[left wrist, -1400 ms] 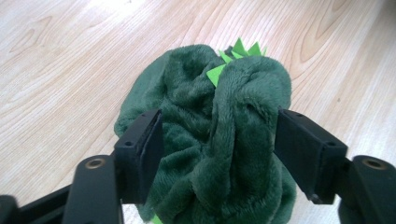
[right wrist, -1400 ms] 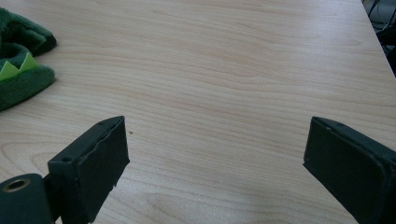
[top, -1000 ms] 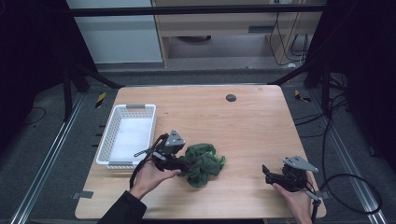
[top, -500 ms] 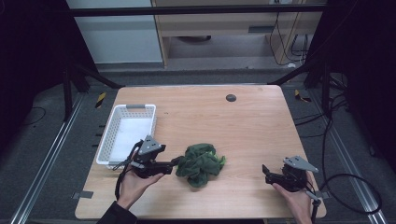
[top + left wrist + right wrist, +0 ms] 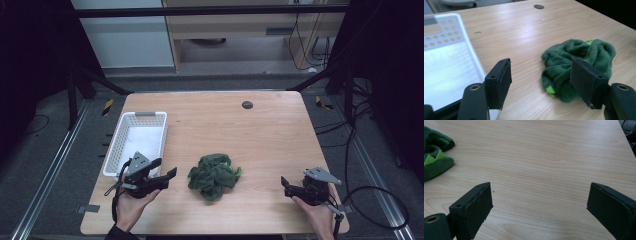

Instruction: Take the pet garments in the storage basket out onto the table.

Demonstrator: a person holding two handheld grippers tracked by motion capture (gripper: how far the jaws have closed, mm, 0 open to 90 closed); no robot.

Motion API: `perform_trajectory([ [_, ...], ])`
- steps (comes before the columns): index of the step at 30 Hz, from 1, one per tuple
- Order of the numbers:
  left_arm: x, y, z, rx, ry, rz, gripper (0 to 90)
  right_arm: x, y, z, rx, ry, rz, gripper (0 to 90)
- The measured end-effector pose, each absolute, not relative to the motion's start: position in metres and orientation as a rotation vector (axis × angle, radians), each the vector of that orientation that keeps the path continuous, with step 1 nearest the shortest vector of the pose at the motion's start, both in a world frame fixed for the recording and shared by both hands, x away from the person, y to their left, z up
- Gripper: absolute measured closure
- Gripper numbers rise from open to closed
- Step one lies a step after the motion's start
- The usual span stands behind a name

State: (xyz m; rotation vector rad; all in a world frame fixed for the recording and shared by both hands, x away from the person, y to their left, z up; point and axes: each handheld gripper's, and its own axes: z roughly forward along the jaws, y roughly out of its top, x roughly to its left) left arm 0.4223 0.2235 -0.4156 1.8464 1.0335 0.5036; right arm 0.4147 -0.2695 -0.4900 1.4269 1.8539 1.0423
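A crumpled green cloth [image 5: 214, 175] lies loose on the wooden table [image 5: 260, 130], near its front middle. My left gripper [image 5: 165, 168] hovers a short way to the cloth's left, by the near corner of the white basket [image 5: 116, 150]. It is open, its jaws have just been closing a little, and nothing is between them. In the left gripper view the cloth [image 5: 579, 50] lies beyond the right jaw of my left gripper [image 5: 540, 62]. My right gripper [image 5: 284, 184] rests open near the front right edge. In the right gripper view my right gripper [image 5: 540, 187] frames bare wood, and the cloth [image 5: 434, 147] sits far left.
The white perforated basket [image 5: 454, 17] stands along the table's left side, with nothing visible inside it. A dark round hole [image 5: 247, 104] is set near the table's far edge. Black frame posts and cables surround the table.
My left gripper has drawn back to the left, away from the cloth's left edge and toward the basket's near corner. The cloth stays on the table. The right gripper has not moved.
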Motion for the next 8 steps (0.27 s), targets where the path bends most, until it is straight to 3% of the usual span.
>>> perform_trajectory([
  [8, 0.412, 0.247, -0.421, 1.794, 1.088, 0.531, 33.8, 0.414, -0.27, -0.488, 1.436, 1.849, 1.052, 6.0],
])
